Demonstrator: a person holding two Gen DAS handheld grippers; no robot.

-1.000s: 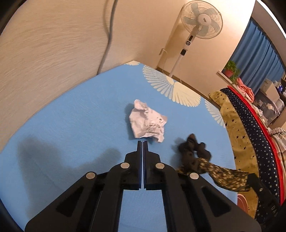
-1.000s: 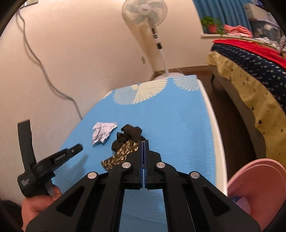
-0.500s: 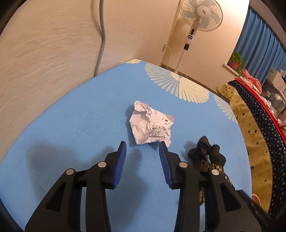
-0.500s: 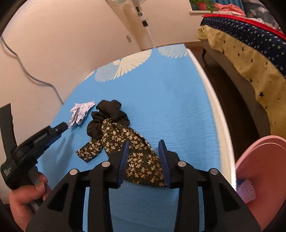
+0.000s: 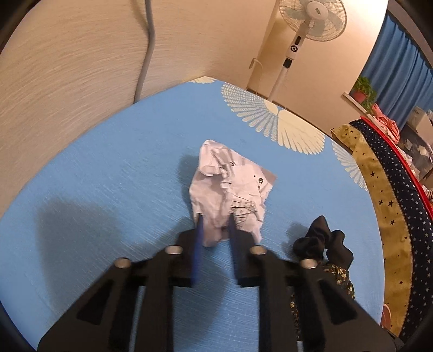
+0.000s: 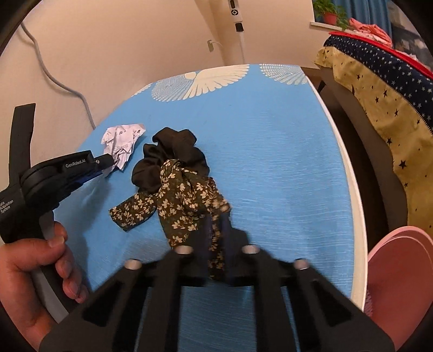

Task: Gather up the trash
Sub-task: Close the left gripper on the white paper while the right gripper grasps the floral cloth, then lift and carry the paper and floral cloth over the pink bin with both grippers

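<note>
On blue tablecloth (image 5: 108, 189): left gripper (image 5: 215, 224) pinching crumpled white paper (image 5: 230, 189), right gripper (image 6: 216, 224) clamping floral fabric scrap (image 6: 186, 200); thin edge-grips are risking slips.

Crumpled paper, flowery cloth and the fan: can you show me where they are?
Crumpled paper (image 5: 227, 189), left wrist view: middle of the wrinkled white sheet.
Flowery cloth (image 6: 186, 197), right wrist view: the floral bunch beside its black part.
Fan (image 5: 314, 16), left wrist view: the round grille.
</note>
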